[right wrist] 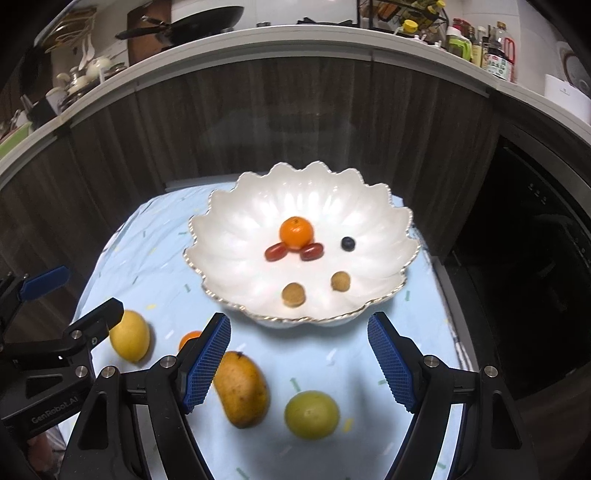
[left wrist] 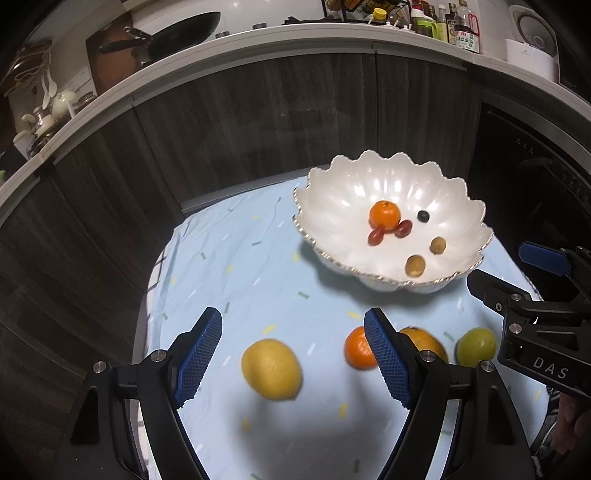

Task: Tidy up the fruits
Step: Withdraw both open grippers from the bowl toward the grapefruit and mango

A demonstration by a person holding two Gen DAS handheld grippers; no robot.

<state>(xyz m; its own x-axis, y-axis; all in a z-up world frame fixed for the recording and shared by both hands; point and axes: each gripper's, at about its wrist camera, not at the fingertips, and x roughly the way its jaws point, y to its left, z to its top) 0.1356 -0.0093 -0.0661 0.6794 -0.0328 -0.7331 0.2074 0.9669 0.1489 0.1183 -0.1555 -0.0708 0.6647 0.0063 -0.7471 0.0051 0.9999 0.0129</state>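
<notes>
Lemon [left wrist: 271,369] lies between left gripper's [left wrist: 293,356] open jaws

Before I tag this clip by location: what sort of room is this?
Most likely a home kitchen: a frying pan and sauce bottles sit on the counter, with dark cabinet fronts below it.

Left hand-held gripper [left wrist: 293,356]: tilted downward, blue-padded fingers [left wrist: 199,354] spread wide, nothing between them. Right hand-held gripper [right wrist: 299,362]: same downward tilt, fingers equally apart, empty. Side by side, close together, each visible at the edge of the other's view.
</notes>
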